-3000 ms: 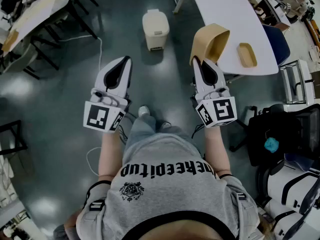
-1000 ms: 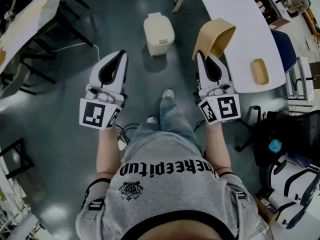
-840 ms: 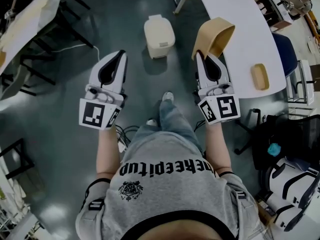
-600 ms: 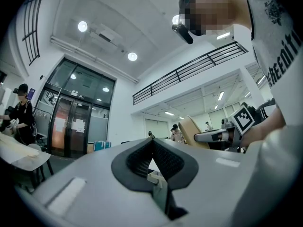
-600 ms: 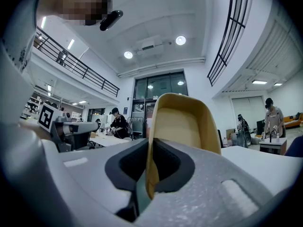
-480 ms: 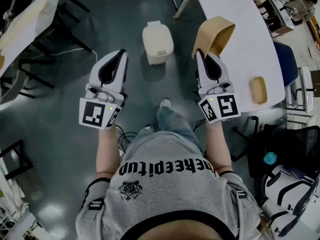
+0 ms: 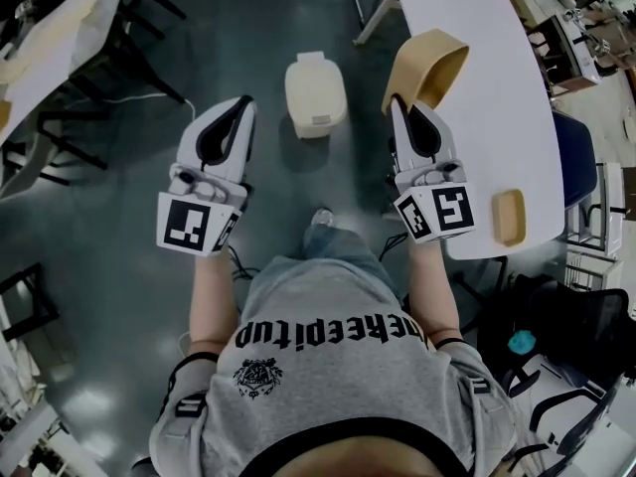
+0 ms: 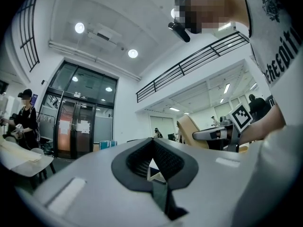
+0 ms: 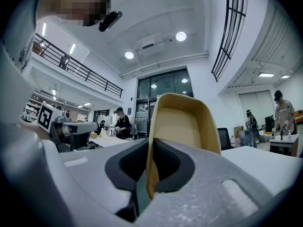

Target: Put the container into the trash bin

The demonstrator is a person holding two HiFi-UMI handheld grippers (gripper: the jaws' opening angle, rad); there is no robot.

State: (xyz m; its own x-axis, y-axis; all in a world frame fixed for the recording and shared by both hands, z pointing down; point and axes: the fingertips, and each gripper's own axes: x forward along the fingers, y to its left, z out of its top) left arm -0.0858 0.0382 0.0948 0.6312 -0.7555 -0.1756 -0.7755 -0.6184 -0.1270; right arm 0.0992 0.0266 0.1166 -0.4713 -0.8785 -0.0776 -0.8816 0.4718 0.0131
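Right gripper view is showing the right gripper point(image 9: 147, 174) pinching one wall of the tan container point(image 9: 184, 122) at its rim, jaws nearly closed with only that thin wall between the pads. The container is sticking out past the fingertips, held well off the floor. It is looking like a light moulded tub, pulp or thin plastic, though the dim picture is leaving the material unsure. I am judging it stiff enough to keep shape from a one-edge grip, yet likely to flex or pivot if swung fast. The rim is serving as a fair hold, and a deeper bite down the wall would be steadier. On the left, the left gripper point(image 7: 241, 109) is riding level with it, jaws together with nothing between them, free to deal with a lid.

Between the grippers and nearer the person, a shoe point(image 7: 320, 217) is showing on the dark floor point(image 7: 119, 237), which is lying open ahead. Farther on, the cream trash bin point(image 7: 315, 89) is standing on that floor, between the two grippers in the head view. Its lid is appearing down, so I am expecting it to need opening before the drop. On the right, the white table point(image 7: 487, 117) is curving close beside the container, with a small tan tray point(image 7: 508, 217) sitting by its near edge; swinging rightward is risking a knock. At far left, another table point(image 7: 60, 28) is standing well apart.
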